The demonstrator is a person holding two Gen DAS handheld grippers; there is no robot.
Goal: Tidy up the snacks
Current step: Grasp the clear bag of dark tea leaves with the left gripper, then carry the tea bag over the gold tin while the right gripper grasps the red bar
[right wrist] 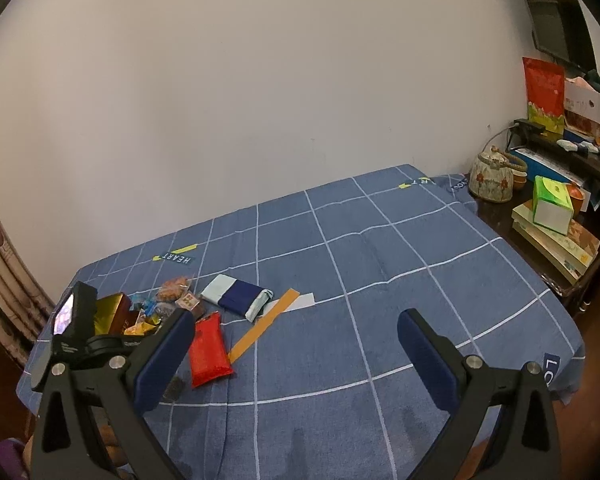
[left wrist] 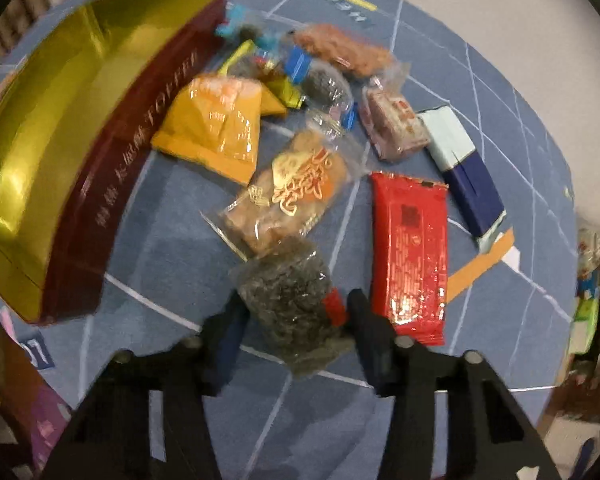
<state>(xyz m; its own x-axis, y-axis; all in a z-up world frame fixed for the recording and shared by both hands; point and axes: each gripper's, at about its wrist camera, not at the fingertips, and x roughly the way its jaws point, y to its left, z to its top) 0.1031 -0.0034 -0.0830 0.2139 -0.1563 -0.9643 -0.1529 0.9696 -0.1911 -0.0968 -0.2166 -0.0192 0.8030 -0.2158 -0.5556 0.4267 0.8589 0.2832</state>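
From the left wrist camera, the left gripper [left wrist: 296, 312] has its two fingers on either side of a dark snack packet [left wrist: 290, 300] with a small red tag on its right edge. The jaws stand narrow; the right pad looks to touch the tag side and the left pad sits at the packet's left edge, so I judge it a grip just made, though blur hides whether the packet is off the cloth. The packet's long axis runs near to far, in line with the fingers, which suits the pinch across its short side. The gold-lined box [left wrist: 60, 120] lies to the far left, open and bare inside; I judge the next move a carry leftward and away. A red packet [left wrist: 410, 256] lies just to the right, a clear-wrapped pastry [left wrist: 292, 192] touches the dark packet's far end, and an orange bag [left wrist: 216, 132] lies beyond

From the right wrist camera, the right gripper [right wrist: 296, 356] hangs above the blue checked cloth [right wrist: 380, 280] with jaws wide and nothing between them. The snack pile sits far left of it, so the left hand is much the nearer
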